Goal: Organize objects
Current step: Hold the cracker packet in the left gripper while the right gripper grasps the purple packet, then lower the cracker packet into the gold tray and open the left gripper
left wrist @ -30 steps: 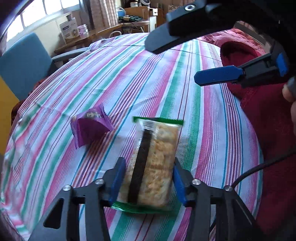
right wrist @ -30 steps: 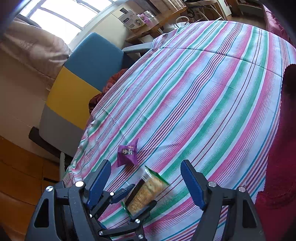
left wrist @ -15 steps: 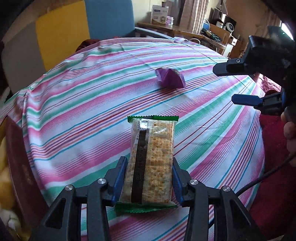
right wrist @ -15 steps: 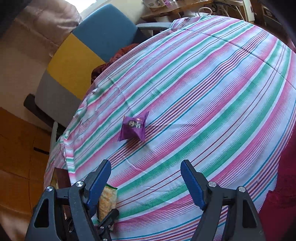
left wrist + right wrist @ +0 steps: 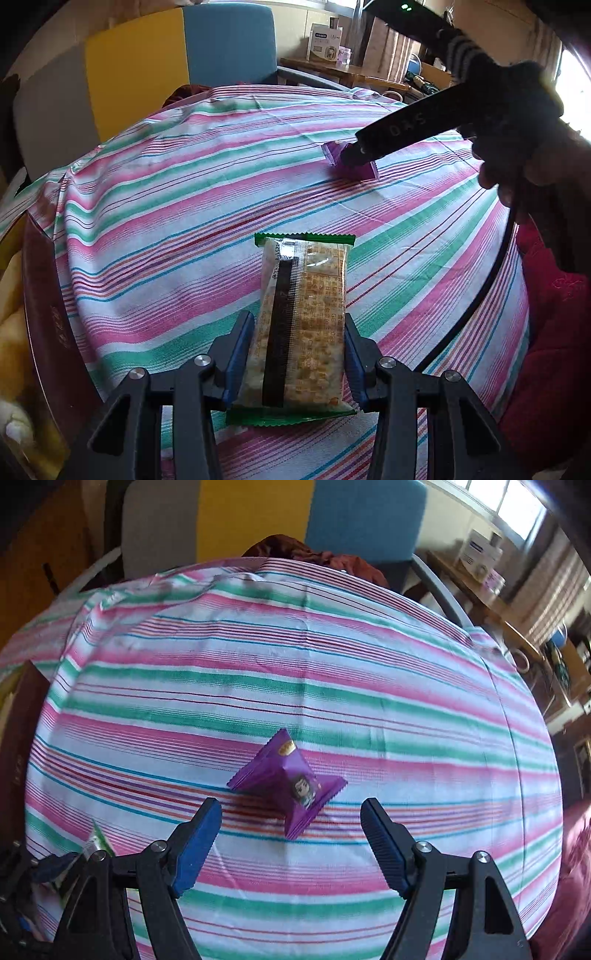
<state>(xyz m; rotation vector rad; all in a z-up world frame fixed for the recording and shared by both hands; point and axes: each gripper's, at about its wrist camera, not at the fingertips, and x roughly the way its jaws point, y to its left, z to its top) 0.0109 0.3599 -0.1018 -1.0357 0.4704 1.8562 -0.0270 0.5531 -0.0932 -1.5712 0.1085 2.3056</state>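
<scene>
the left claw (image 5: 299,354) is clenched on a clear cracker packet (image 5: 303,325) over the striped tablecloth (image 5: 166,221). the right claw (image 5: 291,843) hangs released, the purple candy packet (image 5: 291,782) just ahead between its tips. pickup step, i'd judge: lower and close next.

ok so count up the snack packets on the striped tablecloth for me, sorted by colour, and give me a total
Green-edged clear cracker packet: 1, between the left gripper's pads
Purple packet: 1, lying on the cloth ahead of the open right gripper
Total: 2
</scene>
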